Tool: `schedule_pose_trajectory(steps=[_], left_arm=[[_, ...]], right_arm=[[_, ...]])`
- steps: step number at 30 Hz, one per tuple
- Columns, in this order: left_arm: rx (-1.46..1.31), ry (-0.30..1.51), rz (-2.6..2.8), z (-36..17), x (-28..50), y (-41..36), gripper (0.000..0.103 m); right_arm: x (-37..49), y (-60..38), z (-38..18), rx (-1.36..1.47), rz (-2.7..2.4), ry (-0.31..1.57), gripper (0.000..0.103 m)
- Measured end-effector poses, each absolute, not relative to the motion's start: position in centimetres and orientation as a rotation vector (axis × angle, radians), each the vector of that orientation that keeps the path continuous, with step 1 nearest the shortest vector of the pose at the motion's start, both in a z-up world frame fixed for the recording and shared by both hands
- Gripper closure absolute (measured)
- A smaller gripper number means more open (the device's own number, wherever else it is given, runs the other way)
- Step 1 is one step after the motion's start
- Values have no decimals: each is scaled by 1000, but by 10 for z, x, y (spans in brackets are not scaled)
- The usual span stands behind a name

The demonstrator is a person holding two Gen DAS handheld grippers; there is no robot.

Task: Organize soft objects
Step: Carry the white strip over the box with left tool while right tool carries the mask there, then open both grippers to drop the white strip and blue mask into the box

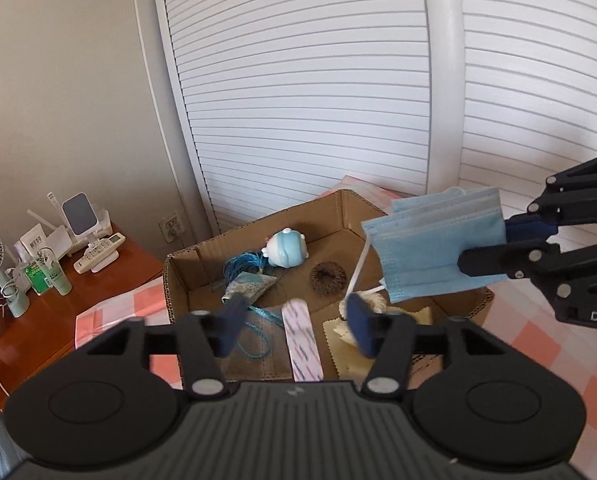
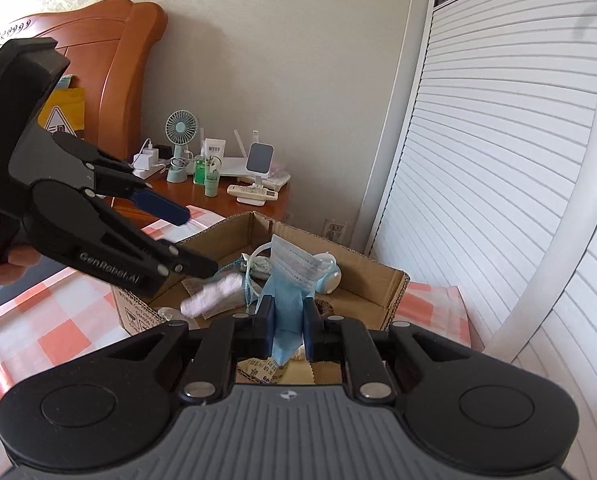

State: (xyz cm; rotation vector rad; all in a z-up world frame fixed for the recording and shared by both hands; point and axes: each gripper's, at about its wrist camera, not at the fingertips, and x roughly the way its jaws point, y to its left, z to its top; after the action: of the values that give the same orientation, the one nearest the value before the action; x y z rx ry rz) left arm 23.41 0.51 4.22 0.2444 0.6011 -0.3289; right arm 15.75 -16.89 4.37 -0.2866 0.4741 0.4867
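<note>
Orange-checked tablecloth (image 1: pixel 538 344) under open brown cardboard box (image 1: pixel 354 208), already holding several soft items. Pleated blue face mask (image 1: pixel 434 240) pinched in right gripper (image 2: pixel 288 318) above box, not yet dropped. Left gripper (image 1: pixel 294 322) spread wide, empty.

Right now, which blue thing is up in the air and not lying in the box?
The blue face mask. The right gripper pinches it above the cardboard box, while the blue cord and the blue-and-white plush toy lie inside.
</note>
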Motion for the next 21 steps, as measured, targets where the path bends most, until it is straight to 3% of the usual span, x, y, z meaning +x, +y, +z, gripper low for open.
schedule_pose_trajectory(steps=[1, 7, 17, 19, 21], left_arm=[[241, 593, -312, 39, 233, 6, 9], [228, 558, -216, 34, 203, 21, 2], [96, 529, -79, 35, 144, 48, 1], [76, 531, -64, 34, 138, 49, 1], [61, 536, -59, 33, 135, 51, 1]], right_arm=[[162, -168, 43, -287, 486, 478, 86], [184, -160, 37, -287, 480, 496, 86], [241, -135, 37, -244, 469, 531, 84], [247, -131, 36, -215, 473, 546, 67], [248, -128, 34, -201, 459, 547, 10]])
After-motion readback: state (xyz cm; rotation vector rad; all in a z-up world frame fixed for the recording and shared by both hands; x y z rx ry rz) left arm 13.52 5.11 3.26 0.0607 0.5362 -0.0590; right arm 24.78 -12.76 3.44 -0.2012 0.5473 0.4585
